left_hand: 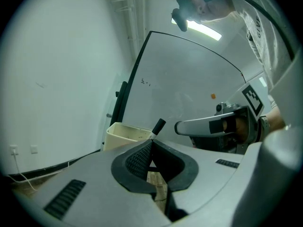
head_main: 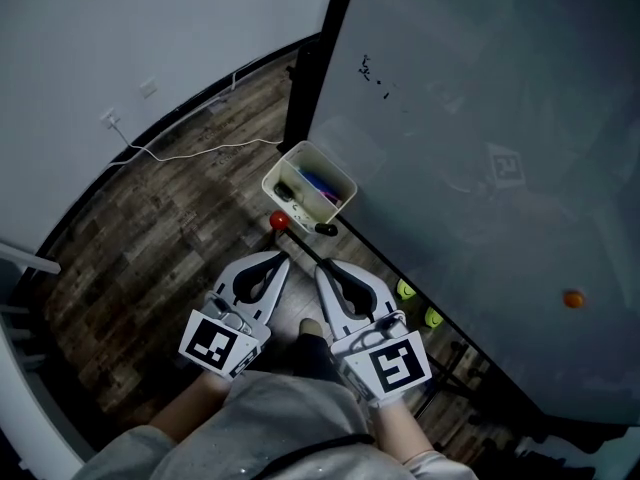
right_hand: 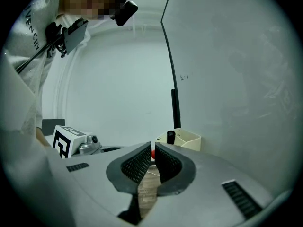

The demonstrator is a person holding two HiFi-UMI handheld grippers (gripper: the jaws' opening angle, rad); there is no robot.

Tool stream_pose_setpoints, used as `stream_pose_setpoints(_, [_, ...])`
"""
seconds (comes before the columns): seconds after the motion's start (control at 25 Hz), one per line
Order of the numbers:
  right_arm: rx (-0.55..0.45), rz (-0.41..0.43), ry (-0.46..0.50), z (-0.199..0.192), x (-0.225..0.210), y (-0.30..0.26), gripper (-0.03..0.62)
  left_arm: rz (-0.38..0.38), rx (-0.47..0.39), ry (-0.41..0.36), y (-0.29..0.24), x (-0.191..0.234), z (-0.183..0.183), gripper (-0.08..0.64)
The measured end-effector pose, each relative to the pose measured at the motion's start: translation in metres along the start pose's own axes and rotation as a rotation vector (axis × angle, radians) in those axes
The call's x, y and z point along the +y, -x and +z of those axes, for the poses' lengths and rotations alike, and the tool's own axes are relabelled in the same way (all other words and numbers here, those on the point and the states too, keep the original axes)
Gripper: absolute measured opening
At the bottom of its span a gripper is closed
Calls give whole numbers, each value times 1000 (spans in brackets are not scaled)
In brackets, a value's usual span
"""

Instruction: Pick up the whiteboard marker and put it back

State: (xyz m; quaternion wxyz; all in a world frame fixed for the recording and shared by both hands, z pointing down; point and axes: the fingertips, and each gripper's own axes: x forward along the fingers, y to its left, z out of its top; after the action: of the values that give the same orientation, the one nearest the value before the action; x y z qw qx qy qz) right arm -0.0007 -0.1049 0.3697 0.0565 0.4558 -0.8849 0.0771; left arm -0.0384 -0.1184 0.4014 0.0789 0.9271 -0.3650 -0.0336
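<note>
The whiteboard marker, white with a black cap, sits at the near corner of a cream bin hung on the whiteboard's lower edge. What it rests on is unclear. In the left gripper view the marker rises just beyond my shut left gripper, in front of the bin, and I see no grip on it. My left gripper and right gripper hang side by side below the bin. The right gripper shows only a hairline slit with nothing in it. The marker's cap shows end-on by the bin.
A small red round thing lies just left of the marker. The whiteboard fills the right side, with an orange dot on it. Two yellow-green objects sit along its base. A white cable crosses the wooden floor. More markers lie inside the bin.
</note>
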Motion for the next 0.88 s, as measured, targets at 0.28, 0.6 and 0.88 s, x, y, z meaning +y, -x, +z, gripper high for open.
stream_pose_setpoints(0.28, [-33,22,43,7,14,4,21,16,-19,-7,13,-4,11,14])
stream_pose_setpoints(0.6, [-36,41,30,13,21,3,20,22,-49,-20,21,-7,23,14])
stream_pose_setpoints(0.88, [-8,58,47,17,29,1,20,22,-63,-23,25,-11,29,14])
